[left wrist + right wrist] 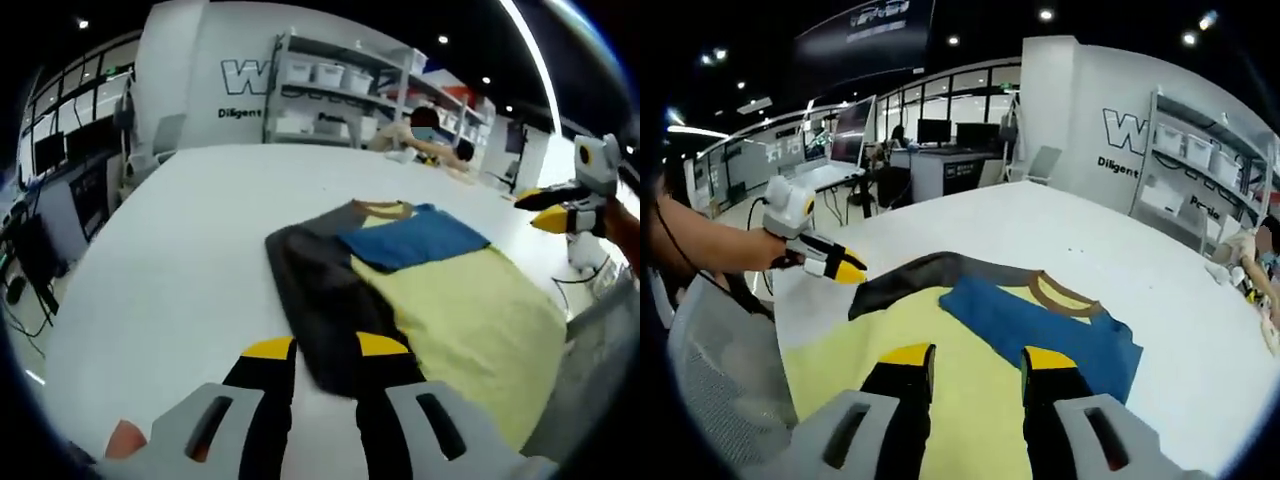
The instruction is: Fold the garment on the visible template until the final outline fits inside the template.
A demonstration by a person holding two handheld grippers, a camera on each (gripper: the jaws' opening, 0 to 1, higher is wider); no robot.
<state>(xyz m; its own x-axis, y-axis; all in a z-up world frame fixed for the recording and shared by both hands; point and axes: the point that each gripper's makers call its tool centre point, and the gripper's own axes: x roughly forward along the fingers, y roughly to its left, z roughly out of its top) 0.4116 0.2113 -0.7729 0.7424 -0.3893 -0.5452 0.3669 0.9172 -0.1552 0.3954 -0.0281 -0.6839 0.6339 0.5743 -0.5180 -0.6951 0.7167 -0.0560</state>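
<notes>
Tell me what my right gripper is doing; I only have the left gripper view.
Observer: The right gripper hangs over the garment's yellow panel, jaws open, nothing between them.
Operator: Check my left gripper from that side.
Observer: The left gripper hovers just past the end of the dark sleeve, held in a hand, gripping no cloth.

The garment lies on the table just ahead of the left gripper, with shelving far beyond.
</notes>
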